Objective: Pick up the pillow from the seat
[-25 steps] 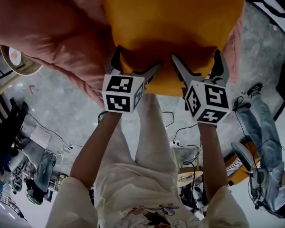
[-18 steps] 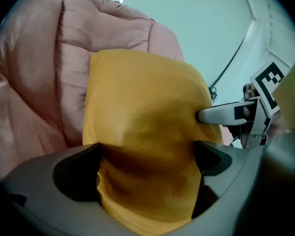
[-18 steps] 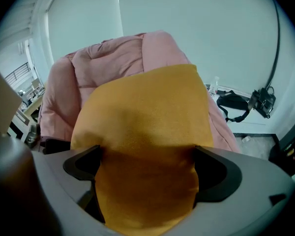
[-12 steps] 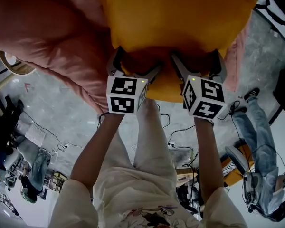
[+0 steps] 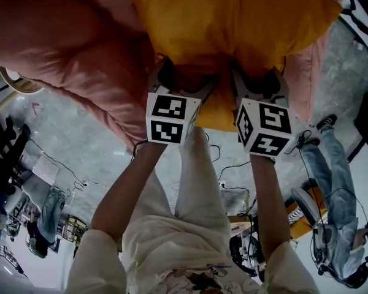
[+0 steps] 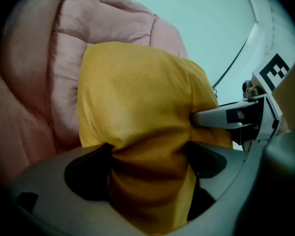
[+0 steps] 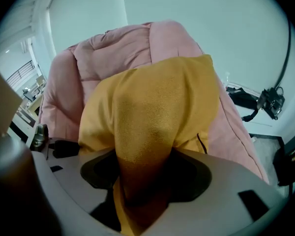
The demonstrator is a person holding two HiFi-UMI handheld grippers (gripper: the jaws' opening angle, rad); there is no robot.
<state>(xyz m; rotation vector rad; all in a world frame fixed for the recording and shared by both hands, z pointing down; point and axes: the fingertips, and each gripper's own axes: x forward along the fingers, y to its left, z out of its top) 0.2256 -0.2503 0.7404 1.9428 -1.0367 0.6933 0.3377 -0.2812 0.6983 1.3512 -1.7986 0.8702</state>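
Left hand-held gripper [image 5: 183, 81] and right hand-held gripper [image 5: 257, 83] are both clenched on the pillow [image 5: 233, 23]. They sit side by side along its near edge. Their jaws have just been closing, and yellow cloth is bunched between each pair.

In the left gripper view a thick fold fills the gap from one jaw to the other. In the right gripper view the fold is squeezed narrower and darkens where the jaws pinch it. The left gripper view also shows one jaw of the right hand-held gripper pressing into the pillow just beside.

The pillow lies on the pink seat [image 5: 61, 48], near its front edge, and its far side rests against the padded back [image 7: 123, 48]. The near edge is the part that faces the person, so taking hold there needs no reach over the seat.

Two grips set apart on that edge look chosen to share the load. They should also keep a soft, floppy thing from folding or swinging round a single pinch. Both hand-held grippers point down into the pillow, which lets the jaws gather stuffing as well as cover.

Judging by this, the grasp is made and the lift has not begun, since the pillow's weight is on the seat. The likely risk is that only loose cover is caught and slides out as the pillow comes up
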